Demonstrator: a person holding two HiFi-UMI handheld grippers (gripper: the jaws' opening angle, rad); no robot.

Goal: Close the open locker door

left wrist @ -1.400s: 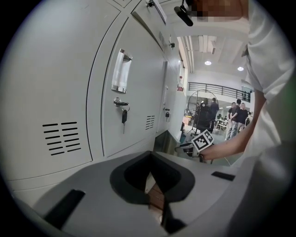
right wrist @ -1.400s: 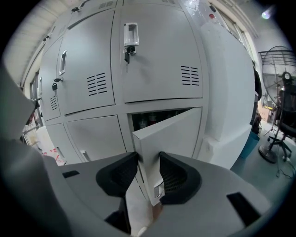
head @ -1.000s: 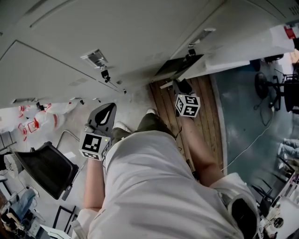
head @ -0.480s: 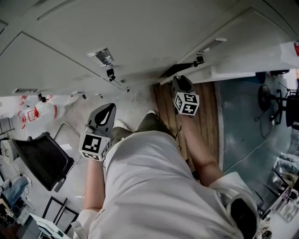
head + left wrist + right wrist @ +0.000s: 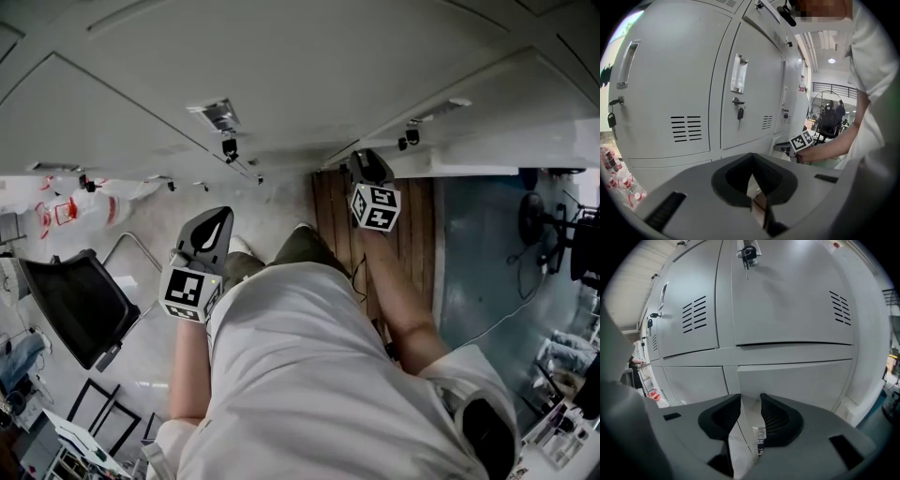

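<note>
A bank of grey lockers (image 5: 281, 84) runs across the top of the head view. The bottom-row locker door (image 5: 801, 380) stands nearly closed, its free edge a little proud of the neighbouring door (image 5: 693, 380). My right gripper (image 5: 751, 404) straddles that edge (image 5: 749, 427). Its jaws are closing, with one jaw on the door's front face and the other on its inner side. In the head view the right gripper (image 5: 367, 167) sits low against the door (image 5: 487, 150). My left gripper (image 5: 208, 236) hangs back by my hip. The left gripper (image 5: 754, 187) is shut and holds nothing.
Keys hang from locks (image 5: 740, 112) on the upper doors. A black chair (image 5: 66, 305) and red-and-white items (image 5: 61, 211) are on the floor at left. A wooden floor strip (image 5: 412, 244), a cable and a fan (image 5: 548, 216) lie to the right.
The locker door has swung in toward the bank, and the dark opening beside it is no longer visible. The right gripper moved in with the door. The left gripper stayed put.
</note>
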